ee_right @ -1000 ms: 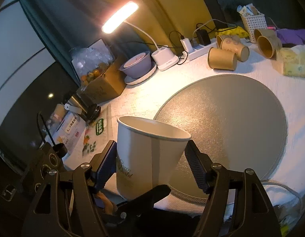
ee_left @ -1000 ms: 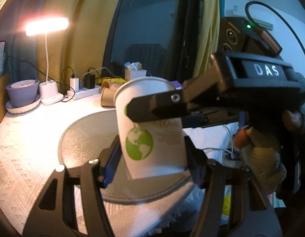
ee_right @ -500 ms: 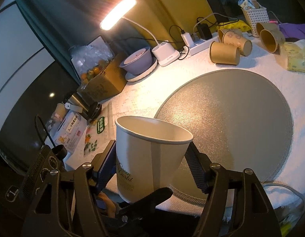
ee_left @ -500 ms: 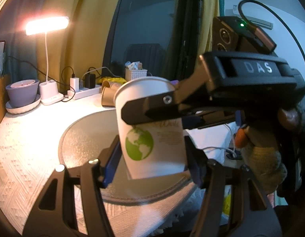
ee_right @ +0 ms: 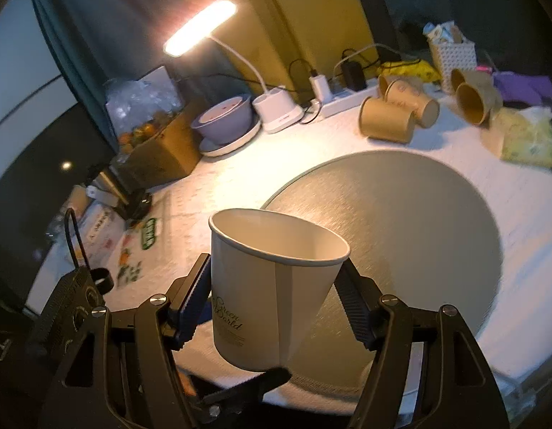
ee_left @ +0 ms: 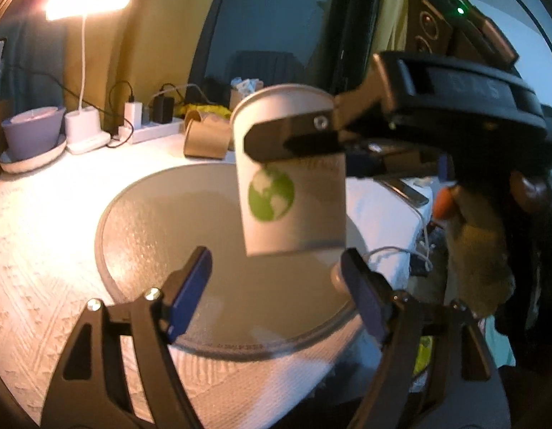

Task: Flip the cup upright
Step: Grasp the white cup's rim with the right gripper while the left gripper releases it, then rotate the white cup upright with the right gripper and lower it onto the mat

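A white paper cup (ee_left: 290, 175) with a green globe print is held upright in the air above the round grey mat (ee_left: 161, 214). My right gripper (ee_right: 276, 286) is shut on the cup (ee_right: 272, 286), its pads pressing both sides below the rim. In the left wrist view the right gripper's black finger (ee_left: 290, 139) crosses the cup's upper wall. My left gripper (ee_left: 276, 286) is open and empty, just below the cup's base and apart from it.
Several brown paper cups (ee_right: 387, 118) lie on their sides at the back of the table. A lit desk lamp (ee_right: 201, 25), a purple bowl (ee_right: 226, 118), a power strip (ee_right: 347, 100), a cardboard box (ee_right: 158, 146) and a tissue pack (ee_right: 526, 139) stand around the mat (ee_right: 419, 221).
My left gripper has opened and let go of the cup, and now sits lower than it. The right gripper keeps hold and has lifted the cup slightly.
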The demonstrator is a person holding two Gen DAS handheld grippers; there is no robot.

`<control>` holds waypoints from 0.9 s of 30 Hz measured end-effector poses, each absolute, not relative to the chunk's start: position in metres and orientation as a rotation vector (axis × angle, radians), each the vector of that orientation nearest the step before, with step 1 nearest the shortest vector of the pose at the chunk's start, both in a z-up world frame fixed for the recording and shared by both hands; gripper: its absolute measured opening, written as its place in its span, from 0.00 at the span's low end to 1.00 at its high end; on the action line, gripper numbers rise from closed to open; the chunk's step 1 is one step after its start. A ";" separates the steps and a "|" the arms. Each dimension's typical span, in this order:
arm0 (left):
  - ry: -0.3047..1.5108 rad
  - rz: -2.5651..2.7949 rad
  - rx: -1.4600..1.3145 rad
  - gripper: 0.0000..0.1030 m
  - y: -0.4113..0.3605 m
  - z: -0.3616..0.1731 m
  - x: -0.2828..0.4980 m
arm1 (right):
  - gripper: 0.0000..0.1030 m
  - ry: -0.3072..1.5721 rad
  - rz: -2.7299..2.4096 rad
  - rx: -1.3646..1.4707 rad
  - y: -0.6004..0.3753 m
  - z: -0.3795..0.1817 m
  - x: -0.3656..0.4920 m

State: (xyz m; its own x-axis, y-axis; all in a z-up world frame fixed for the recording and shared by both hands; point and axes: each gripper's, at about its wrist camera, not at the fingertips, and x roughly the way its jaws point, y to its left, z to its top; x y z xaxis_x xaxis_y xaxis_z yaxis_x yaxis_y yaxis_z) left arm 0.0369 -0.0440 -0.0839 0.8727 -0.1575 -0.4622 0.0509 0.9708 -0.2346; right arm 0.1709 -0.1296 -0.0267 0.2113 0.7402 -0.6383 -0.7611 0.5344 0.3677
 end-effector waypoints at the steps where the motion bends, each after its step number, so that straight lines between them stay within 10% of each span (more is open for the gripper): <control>1: 0.503 -0.110 -0.221 0.74 -0.043 -0.084 0.038 | 0.69 0.860 1.031 -0.039 -0.128 -0.026 0.173; 27: 0.626 0.092 -0.426 0.74 0.044 -0.091 0.064 | 0.69 0.611 0.741 -0.261 -0.103 -0.065 0.205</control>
State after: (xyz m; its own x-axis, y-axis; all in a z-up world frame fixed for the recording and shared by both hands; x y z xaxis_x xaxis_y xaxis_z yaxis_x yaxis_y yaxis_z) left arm 0.0643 0.0436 -0.0906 0.8092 -0.0442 -0.5859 -0.2102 0.9094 -0.3589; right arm 0.2050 -0.1034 -0.0653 0.5755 0.5514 -0.6040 -0.6980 0.7160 -0.0114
